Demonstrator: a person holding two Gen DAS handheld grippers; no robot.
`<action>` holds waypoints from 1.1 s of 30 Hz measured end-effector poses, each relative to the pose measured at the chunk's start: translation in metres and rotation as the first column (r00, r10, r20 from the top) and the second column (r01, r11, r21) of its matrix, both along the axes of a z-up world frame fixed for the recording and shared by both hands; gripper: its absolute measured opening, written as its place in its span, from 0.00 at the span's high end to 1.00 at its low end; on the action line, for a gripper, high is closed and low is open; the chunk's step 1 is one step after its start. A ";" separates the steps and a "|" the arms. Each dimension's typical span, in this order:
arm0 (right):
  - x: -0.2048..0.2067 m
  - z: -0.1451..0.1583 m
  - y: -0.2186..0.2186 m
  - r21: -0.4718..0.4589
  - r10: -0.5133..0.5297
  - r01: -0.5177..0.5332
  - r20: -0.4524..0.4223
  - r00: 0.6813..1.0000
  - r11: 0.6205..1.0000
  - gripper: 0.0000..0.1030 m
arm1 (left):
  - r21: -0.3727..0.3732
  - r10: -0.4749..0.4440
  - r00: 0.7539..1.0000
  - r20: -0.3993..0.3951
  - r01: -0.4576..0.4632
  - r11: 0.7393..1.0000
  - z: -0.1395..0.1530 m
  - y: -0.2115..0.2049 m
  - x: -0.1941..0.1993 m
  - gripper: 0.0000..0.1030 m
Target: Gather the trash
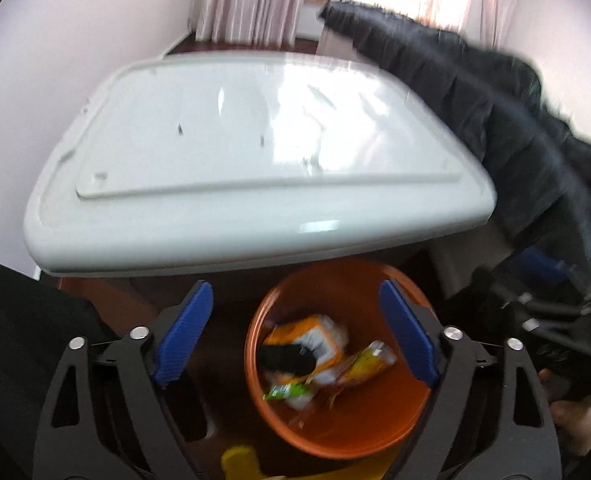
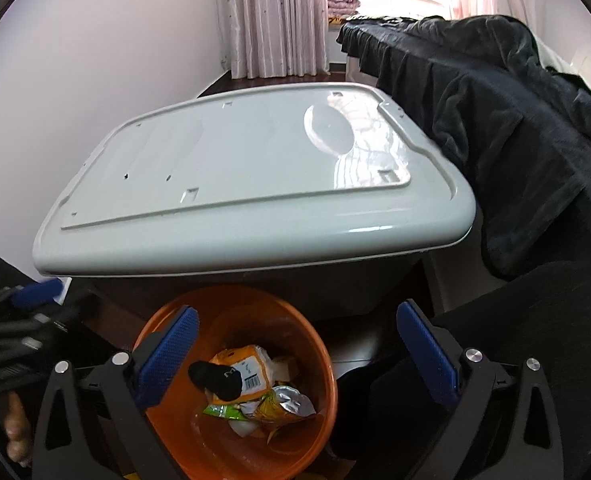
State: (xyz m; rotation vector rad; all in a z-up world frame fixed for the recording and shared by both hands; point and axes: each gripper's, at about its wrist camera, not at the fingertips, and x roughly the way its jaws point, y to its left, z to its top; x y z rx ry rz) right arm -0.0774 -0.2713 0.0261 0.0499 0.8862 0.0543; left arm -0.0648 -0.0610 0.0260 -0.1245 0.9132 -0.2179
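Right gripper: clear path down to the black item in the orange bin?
Probably yes. The right gripper is open and empty above the orange bin, and the black item lies uncovered atop the wrappers.

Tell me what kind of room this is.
Probably a bedroom in a home. Pink curtains hang at a bright window, folded bedding sits on its sill, and a dark blanket drapes something bed-like beside a white plastic table. An orange bin holds wrappers.
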 end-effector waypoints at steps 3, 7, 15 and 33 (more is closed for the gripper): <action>-0.002 0.006 0.002 -0.011 0.003 -0.003 0.021 1.000 1.000 0.05 | -0.037 0.024 0.998 0.053 -0.022 0.999 0.012 0.011 -0.005 0.13; -0.006 0.010 0.006 -0.020 0.006 -0.006 0.039 0.999 1.000 0.05 | -0.066 0.057 0.996 0.067 -0.053 0.996 0.017 0.018 -0.004 0.12; -0.005 0.010 0.011 -0.023 0.021 -0.021 0.026 0.999 1.000 0.05 | -0.050 0.090 0.994 0.058 -0.087 0.995 0.018 0.024 -0.004 0.12; -0.002 0.004 0.006 -0.002 0.010 -0.010 0.003 1.000 1.000 0.05 | 0.024 0.088 0.993 0.080 -0.090 0.996 0.018 0.014 -0.010 0.09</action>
